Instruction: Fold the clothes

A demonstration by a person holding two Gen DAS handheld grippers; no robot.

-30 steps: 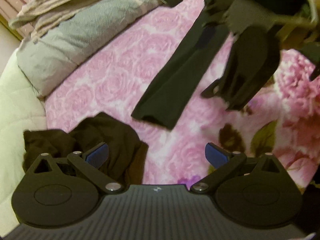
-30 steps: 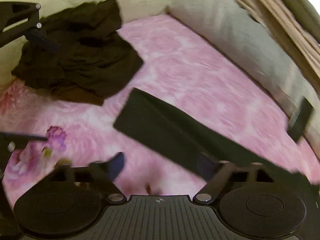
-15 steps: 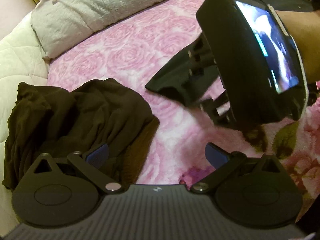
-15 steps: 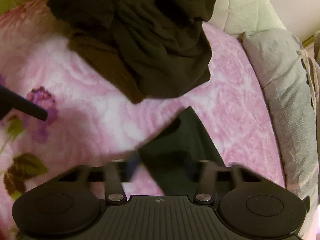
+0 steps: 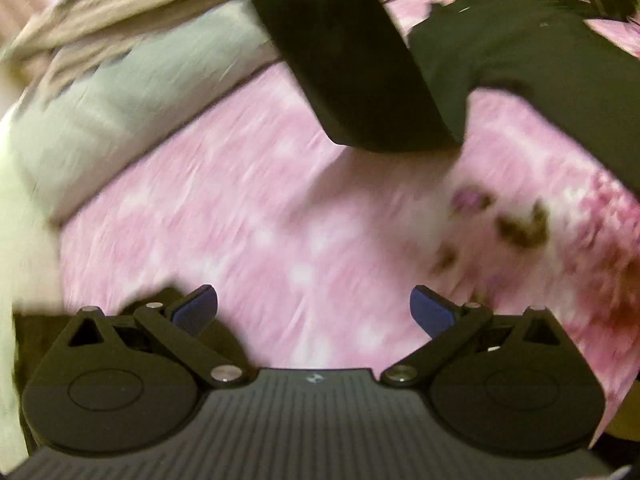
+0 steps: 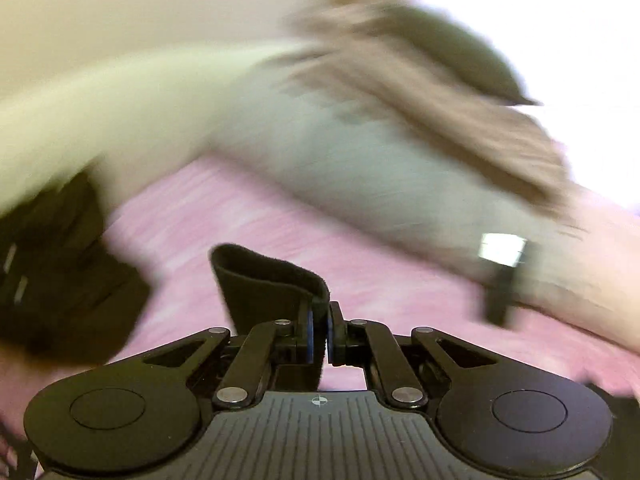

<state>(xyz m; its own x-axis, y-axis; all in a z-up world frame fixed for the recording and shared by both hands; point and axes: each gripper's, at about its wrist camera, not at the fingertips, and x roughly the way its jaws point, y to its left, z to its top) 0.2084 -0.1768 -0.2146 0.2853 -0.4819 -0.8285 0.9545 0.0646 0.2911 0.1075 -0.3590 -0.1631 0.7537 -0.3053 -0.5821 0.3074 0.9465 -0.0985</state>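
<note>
Your right gripper (image 6: 320, 330) is clamped on the black garment's hem (image 6: 276, 276), cloth trailing back toward you; left gripper (image 5: 314, 308), jaws apart and empty, is off it.

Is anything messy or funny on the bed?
Yes. The black garment isn't lying flat: its sleeve is pinched in the right gripper and lifted above the pink blanket. A phone lies loose by the grey pillow.
</note>
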